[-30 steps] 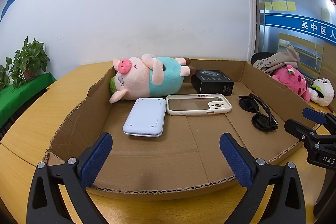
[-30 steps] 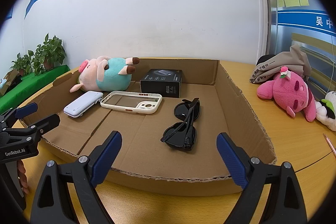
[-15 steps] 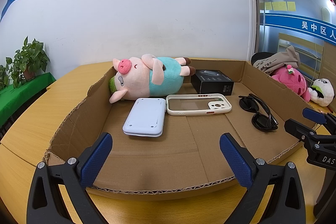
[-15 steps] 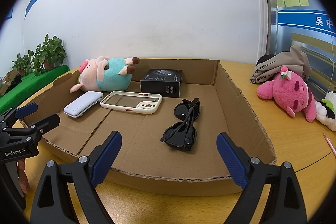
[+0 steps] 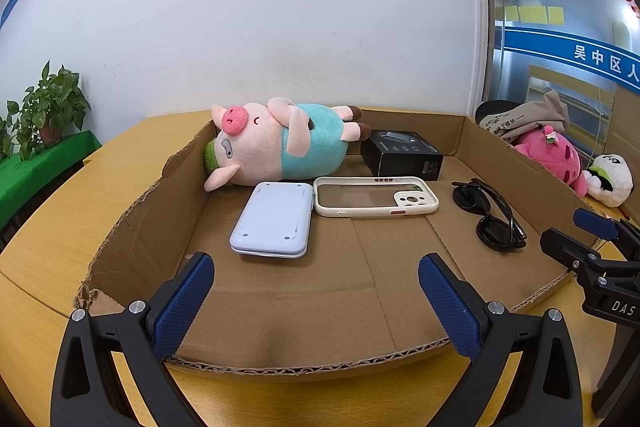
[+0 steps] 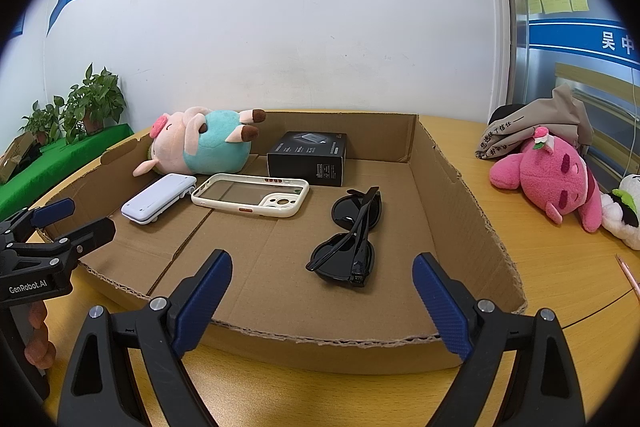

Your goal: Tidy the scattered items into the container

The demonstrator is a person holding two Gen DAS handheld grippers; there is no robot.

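A shallow cardboard tray (image 5: 132, 211) (image 6: 460, 187) lies on the wooden table. Inside it are a plush pig (image 5: 276, 147) (image 6: 200, 143), a black box (image 5: 404, 155) (image 6: 310, 157), a pale blue flat device (image 5: 274, 221) (image 6: 158, 197), a cream phone case (image 5: 374, 197) (image 6: 252, 195) and black sunglasses (image 5: 490, 213) (image 6: 352, 231). My left gripper (image 5: 316, 297) hovers open at the tray's near edge, nothing between its fingers. My right gripper (image 6: 322, 301) is open too, just before the near edge, in line with the sunglasses.
Outside the tray on the right lie a pink plush (image 6: 552, 175) (image 5: 550, 157), a panda plush (image 5: 610, 179) (image 6: 624, 211) and a beige cloth bag (image 6: 536, 127). Potted plants (image 6: 92, 103) stand at the left on a green surface. A white wall rises behind.
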